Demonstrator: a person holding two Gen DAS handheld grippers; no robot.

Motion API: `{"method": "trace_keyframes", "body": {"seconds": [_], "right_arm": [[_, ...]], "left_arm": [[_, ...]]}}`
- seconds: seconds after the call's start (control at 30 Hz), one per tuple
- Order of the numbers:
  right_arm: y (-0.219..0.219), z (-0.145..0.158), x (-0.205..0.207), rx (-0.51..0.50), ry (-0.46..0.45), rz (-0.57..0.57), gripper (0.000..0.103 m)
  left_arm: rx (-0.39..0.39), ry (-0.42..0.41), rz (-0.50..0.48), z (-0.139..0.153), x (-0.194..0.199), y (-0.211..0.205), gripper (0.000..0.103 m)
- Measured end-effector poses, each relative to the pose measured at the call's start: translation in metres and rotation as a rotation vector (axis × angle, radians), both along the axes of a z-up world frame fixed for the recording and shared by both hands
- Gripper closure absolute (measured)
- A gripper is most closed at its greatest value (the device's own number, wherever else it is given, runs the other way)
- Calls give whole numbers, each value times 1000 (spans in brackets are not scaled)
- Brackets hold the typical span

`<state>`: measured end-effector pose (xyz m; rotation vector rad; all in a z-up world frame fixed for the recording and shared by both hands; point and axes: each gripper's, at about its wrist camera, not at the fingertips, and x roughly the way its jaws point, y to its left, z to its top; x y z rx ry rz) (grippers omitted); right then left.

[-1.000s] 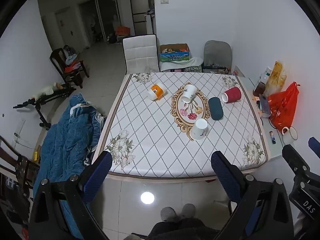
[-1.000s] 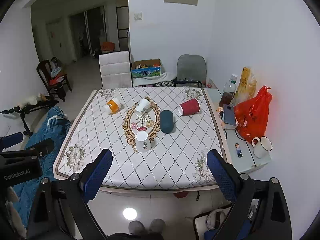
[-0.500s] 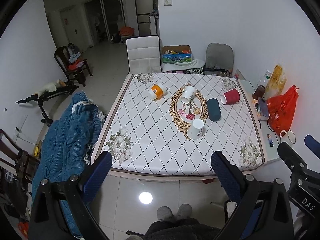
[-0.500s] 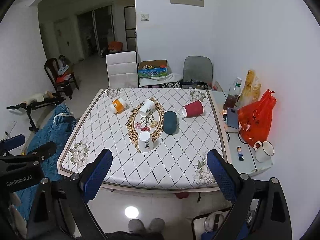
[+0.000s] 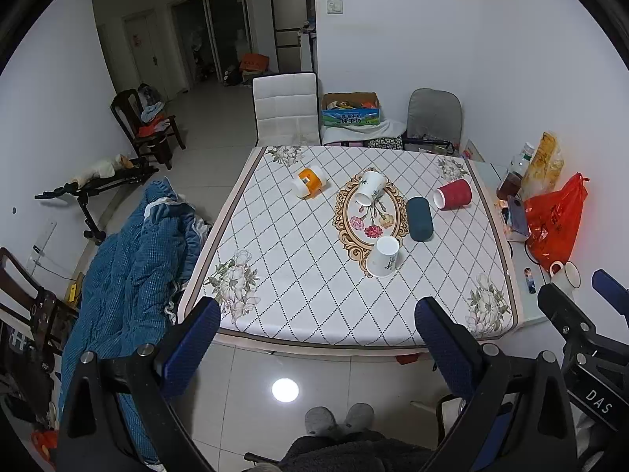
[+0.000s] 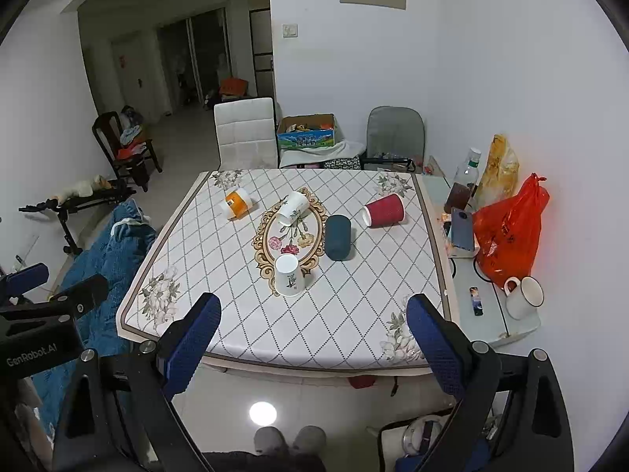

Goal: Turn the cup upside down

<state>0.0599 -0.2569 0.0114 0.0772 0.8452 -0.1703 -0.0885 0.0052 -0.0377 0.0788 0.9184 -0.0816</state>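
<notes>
Several cups are on the patterned table (image 5: 298,275) (image 6: 346,314). A white cup (image 5: 383,256) (image 6: 288,275) stands upside down near the middle. Another white cup (image 5: 369,188) (image 6: 293,207), an orange-and-white cup (image 5: 308,182) (image 6: 237,203), a dark teal cup (image 5: 419,218) (image 6: 338,236) and a red cup (image 5: 453,194) (image 6: 384,211) lie on their sides. My left gripper (image 5: 316,344) and right gripper (image 6: 313,336) are both open and empty, held high above the table's near edge, well back from the cups.
A side shelf (image 6: 487,314) on the right holds a red bag (image 6: 509,232), a bottle (image 6: 464,181), a phone and a white mug (image 6: 525,297). Chairs (image 5: 285,108) stand behind the table. A blue quilt (image 5: 129,271) lies on the left.
Both grippers have risen and pulled back, so the table looks smaller and farther away. The cups have not moved. Both grippers stay open.
</notes>
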Motion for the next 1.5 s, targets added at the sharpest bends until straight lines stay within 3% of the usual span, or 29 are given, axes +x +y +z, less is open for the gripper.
{"method": "trace_keyframes", "body": {"seconds": [1.5], "right_arm": [[-1,-3,0,31,8,6,6]], "left_arm": [[19,-14,14,14,2,-1,2]]}}
